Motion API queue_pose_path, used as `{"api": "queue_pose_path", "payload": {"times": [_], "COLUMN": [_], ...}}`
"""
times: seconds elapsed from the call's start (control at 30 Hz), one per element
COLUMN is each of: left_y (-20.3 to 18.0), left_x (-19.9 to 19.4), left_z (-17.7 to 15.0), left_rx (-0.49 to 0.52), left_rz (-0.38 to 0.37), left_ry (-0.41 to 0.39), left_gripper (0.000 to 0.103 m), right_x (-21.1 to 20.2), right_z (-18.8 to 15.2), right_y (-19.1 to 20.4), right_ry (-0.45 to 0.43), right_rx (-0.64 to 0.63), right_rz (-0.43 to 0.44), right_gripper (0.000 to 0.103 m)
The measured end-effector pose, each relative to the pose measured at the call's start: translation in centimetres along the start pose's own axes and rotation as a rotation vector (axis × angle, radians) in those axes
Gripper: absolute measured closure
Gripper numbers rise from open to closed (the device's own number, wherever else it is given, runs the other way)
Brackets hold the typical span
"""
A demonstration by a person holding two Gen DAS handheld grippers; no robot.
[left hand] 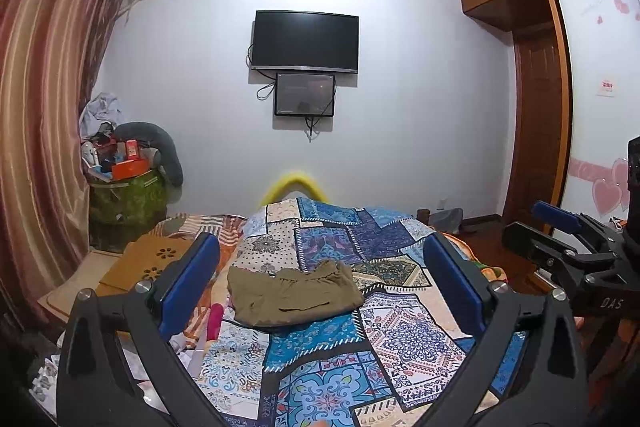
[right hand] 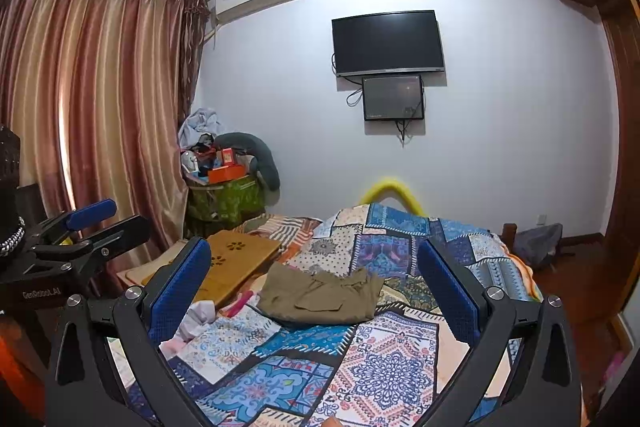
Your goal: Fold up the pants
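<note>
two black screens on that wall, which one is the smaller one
The lower screen, hung just under the big TV. It is narrower and greyish, with a cable dangling below it; the TV above is wider and darker.

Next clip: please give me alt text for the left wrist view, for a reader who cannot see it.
Olive-green pants lie folded in a compact bundle on a bed's blue patchwork quilt, framed by the open, empty blue-padded left gripper. The right gripper pokes in at the right edge; a black wall-mounted television hangs beyond.
</note>
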State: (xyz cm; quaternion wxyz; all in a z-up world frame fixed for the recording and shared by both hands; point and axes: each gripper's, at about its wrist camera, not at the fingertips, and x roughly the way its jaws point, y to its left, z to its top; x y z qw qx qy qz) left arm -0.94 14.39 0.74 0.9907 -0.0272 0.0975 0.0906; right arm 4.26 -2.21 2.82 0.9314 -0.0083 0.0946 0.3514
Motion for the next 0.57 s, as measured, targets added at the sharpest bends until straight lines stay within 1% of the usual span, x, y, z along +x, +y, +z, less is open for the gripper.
{"api": "queue_pose_path", "payload": {"times": [0.2,0.37,0.57], "left_y": [0.11,0.0,-0.49], "left_x": [0.42,0.58,0.68], "left_z": [-0.1,-0.32,-0.54], "left_rx": [-0.014,-0.008,0.013], "left_rz": [-0.001,-0.017,-0.013], "left_ry": [0.02,0.032,0.032], "left_gripper": [0.0,0.0,0.0], "right_x": [0.08,0.04,0.26], "right_z": [0.06,-0.05,-0.28], "right_y": [-0.12,-0.19,-0.17], "right_ry": [-0.001,-0.001,0.004], "right_rx": [0.006,0.009,0.015], "right_rz": [-0.001,-0.003,-0.006], "right_gripper": [0.001,0.001,0.001]}}
